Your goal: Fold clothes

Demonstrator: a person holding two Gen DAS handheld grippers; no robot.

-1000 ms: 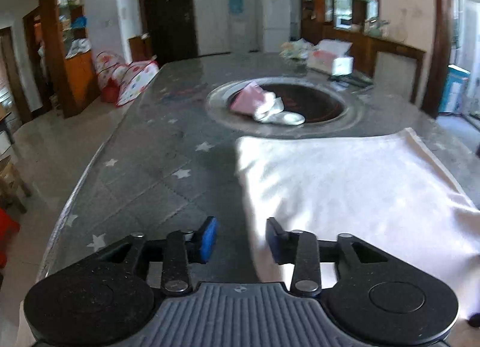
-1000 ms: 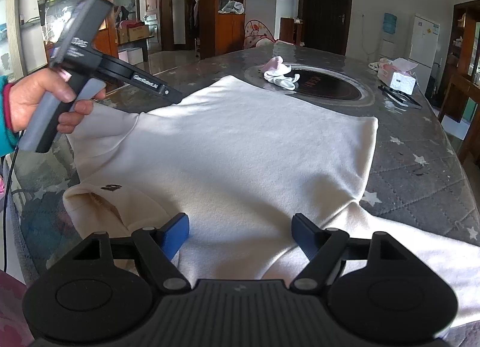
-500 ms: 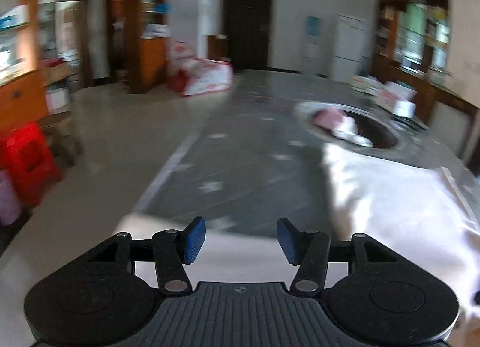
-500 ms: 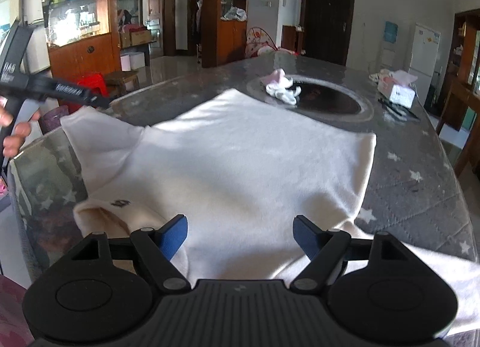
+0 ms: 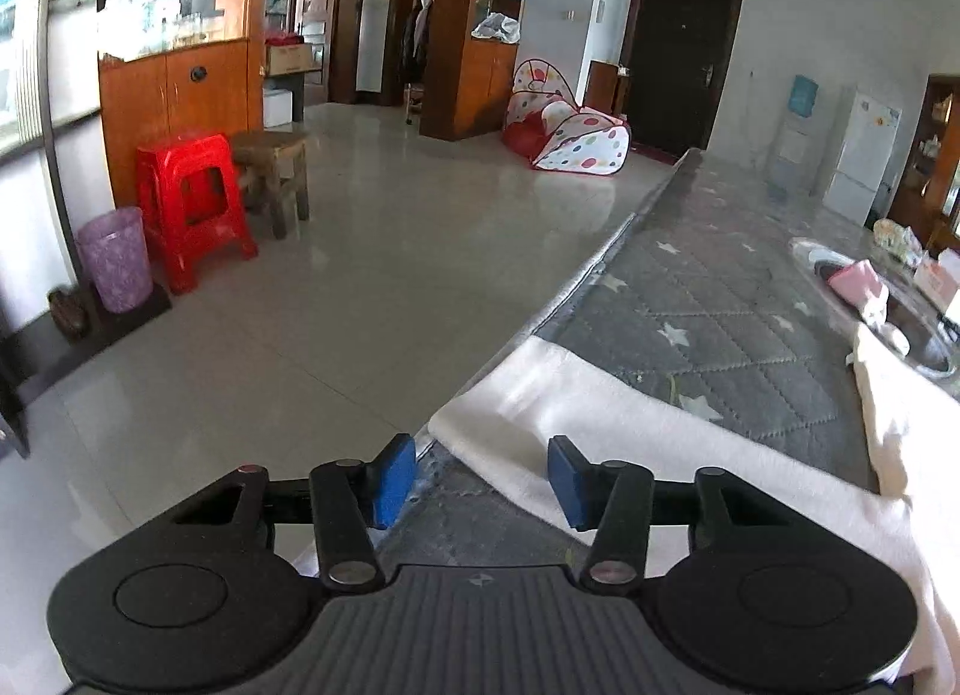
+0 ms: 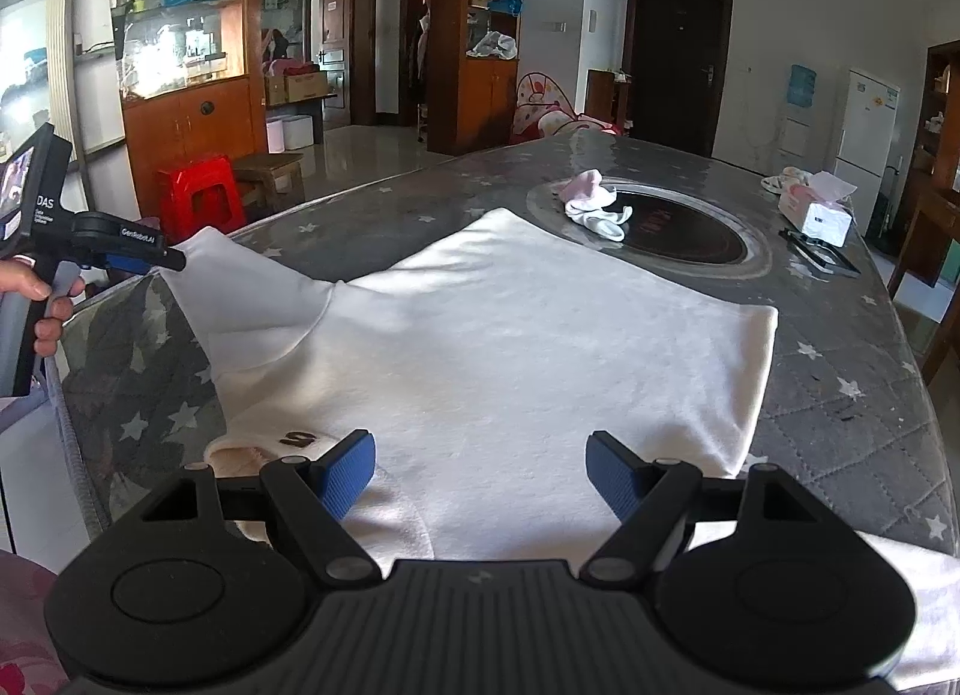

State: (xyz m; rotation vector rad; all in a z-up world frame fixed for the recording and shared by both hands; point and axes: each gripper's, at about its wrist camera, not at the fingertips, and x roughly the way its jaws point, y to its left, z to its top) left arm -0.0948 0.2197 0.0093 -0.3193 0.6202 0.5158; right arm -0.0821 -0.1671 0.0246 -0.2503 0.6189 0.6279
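The left gripper (image 5: pixel 474 482) is seen with its blue pads apart and its jaws closing; the end of a cream sleeve (image 5: pixel 528 413) lies between and just ahead of them, and no pad is pressed on the cloth. In the right wrist view the same gripper (image 6: pixel 174 261) is held by a hand (image 6: pixel 36 305) at the left edge of the table, its tip at the sleeve's end. The sleeve is stretched out toward the table's edge, above the tiled floor (image 5: pixel 300 305).

The right gripper (image 6: pixel 480 476) is held released, its jaws spread wide over the near part of the garment, with nothing clamped between the pads. Just beside its left pad the collar (image 6: pixel 252 452) is seen, with a small dark label (image 6: pixel 295 438) next to it.

The cream sweatshirt (image 6: pixel 510 347) is laid flat on a table (image 6: pixel 840 383) covered with a grey quilted cloth printed with stars. A second sleeve (image 6: pixel 918 581) is seen at the lower right, running out under the gripper's body.

Beyond the garment's far edge a round dark inset (image 6: pixel 678 227) is set in the table; a pink and white bundle of small cloth items (image 6: pixel 591 203) rests on its rim. A tissue box (image 6: pixel 816 209) stands further right. A red plastic stool (image 5: pixel 192 209) and a wooden stool (image 5: pixel 273 167) are placed on the floor.
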